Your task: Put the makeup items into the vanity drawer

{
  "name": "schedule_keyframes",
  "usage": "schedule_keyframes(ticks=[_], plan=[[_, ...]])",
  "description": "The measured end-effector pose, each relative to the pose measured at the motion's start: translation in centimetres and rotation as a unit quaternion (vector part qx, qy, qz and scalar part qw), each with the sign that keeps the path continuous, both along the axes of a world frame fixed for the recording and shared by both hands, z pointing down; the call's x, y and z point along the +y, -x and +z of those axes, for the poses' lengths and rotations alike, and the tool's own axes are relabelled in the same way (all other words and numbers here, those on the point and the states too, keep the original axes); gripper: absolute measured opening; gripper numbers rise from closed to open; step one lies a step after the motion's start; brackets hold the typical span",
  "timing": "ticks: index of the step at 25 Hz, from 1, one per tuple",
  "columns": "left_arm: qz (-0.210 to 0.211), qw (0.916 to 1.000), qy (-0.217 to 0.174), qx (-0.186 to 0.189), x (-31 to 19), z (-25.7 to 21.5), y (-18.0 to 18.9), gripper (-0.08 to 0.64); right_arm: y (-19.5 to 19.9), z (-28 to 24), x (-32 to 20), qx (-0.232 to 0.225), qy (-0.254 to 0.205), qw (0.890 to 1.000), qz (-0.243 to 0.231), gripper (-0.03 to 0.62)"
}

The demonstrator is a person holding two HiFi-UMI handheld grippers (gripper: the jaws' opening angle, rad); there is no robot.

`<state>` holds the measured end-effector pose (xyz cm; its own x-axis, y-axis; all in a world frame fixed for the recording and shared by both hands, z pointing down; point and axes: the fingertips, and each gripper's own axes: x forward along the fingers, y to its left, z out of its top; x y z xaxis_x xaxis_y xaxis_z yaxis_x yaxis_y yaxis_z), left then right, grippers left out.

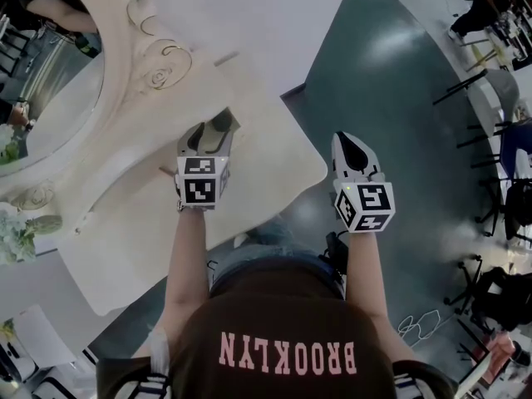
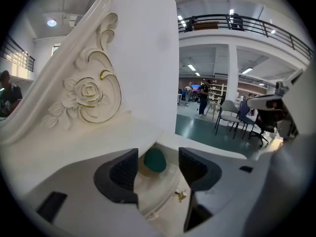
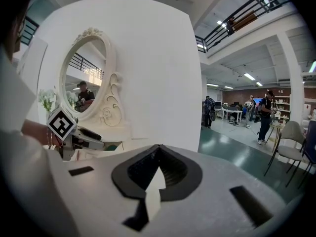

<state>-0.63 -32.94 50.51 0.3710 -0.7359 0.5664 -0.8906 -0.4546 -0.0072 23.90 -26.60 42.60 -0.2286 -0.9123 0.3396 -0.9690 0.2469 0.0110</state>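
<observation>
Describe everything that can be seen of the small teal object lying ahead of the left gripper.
The teal object is small, rounded and egg-like, matte dark teal; it looks soft, perhaps a makeup sponge. It lies on the floor of the open drawer, towards its back. The left gripper is open, a jaw showing on each side of the object, neither touching it.

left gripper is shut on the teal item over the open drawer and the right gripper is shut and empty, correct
Not quite. The left gripper view shows the left gripper open, jaws apart, with the teal item lying untouched in the open drawer beyond them. The right gripper is shut and empty.
</observation>
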Motion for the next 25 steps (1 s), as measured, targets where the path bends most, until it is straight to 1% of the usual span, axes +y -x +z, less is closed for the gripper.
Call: schedule_keyframes(ticks=[4, 11, 18, 22, 25], plan=[[-0.013, 0.9999, 0.000, -0.002, 0.5, -0.2, 1.2, 0.233, 0.9, -0.2, 0.2, 0.002, -0.001, 1.000, -0.009, -0.011], [-0.063, 0.9979, 0.009, 0.002, 2.4, -0.3, 6.0, 0.233, 3.9, -0.1, 0.1, 0.003, 0.005, 0.999, -0.043, -0.011], [-0.135, 0.9906, 0.020, 0.006, 4.7, 0.4, 12.3, 0.233, 8.3, 0.1, 0.0, 0.010, 0.007, 0.996, -0.092, -0.011], [-0.156, 0.9870, 0.036, 0.008, 5.7, 1.7, 14.1, 0.233, 9.6, 0.4, 0.2, 0.016, 0.011, 0.994, -0.108, -0.011], [-0.166, 0.9846, 0.054, 0.009, 6.4, 3.2, 14.6, 0.233, 9.6, 0.7, 0.2, 0.021, 0.017, 0.994, -0.108, -0.011]])
